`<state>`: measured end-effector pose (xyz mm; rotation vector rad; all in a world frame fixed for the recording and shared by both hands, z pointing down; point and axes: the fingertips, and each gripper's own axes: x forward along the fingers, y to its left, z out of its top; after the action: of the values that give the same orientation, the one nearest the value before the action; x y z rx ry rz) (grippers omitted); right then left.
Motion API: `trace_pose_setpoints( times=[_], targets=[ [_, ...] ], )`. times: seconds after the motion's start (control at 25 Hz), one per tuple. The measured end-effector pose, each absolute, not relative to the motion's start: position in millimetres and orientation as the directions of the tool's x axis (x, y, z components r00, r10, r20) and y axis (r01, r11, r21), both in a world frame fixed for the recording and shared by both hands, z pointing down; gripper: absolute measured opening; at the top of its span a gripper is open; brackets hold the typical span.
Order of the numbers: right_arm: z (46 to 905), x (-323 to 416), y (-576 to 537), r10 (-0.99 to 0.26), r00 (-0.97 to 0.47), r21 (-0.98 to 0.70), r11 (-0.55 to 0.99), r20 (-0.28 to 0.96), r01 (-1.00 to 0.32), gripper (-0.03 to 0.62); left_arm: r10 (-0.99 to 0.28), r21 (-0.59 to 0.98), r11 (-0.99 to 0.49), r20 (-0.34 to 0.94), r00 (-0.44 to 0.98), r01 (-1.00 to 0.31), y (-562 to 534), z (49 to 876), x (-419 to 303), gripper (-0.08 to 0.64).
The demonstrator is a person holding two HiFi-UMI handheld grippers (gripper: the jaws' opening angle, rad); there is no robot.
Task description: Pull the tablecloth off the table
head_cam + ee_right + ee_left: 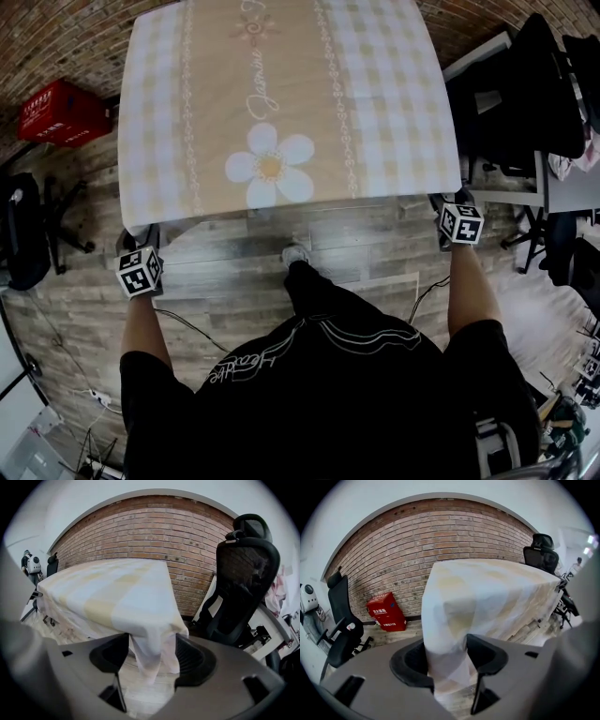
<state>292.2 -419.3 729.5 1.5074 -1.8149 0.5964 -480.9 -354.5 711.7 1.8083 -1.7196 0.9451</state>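
A beige and white checked tablecloth [272,112] with a daisy print covers the whole table and droops over its near edge. My left gripper [142,242] is at the cloth's near left corner. In the left gripper view that hanging corner [445,634] fills the gap between the jaws of the left gripper [447,660], which stand wide apart and do not pinch it. My right gripper [452,204] is at the near right corner. In the right gripper view the right gripper [147,654] is open, and the corner [150,653] hangs loosely between its pads.
A red crate [64,112] stands on the wooden floor by the brick wall at the far left. Black office chairs [525,94] and a desk crowd the right side; another chair [23,230] is at the left. Cables trail across the floor near my foot [295,253].
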Motion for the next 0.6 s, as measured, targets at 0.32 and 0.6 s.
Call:
trace_pose_setpoints(
  times=[0.32, 0.6],
  targets=[
    [733, 275, -418, -0.648, -0.138, 0.054, 0.267, 0.749, -0.962, 0.045, -0.663, -0.132, -0.108, 0.748, -0.028, -0.985, -355, 712, -473, 0.111],
    [734, 275, -408, -0.641, -0.156, 0.022, 0.26, 0.752, -0.965, 0.005, -0.67, -0.113, -0.074, 0.742, -0.035, -0.991, -353, 708, -468, 0.036]
  ],
)
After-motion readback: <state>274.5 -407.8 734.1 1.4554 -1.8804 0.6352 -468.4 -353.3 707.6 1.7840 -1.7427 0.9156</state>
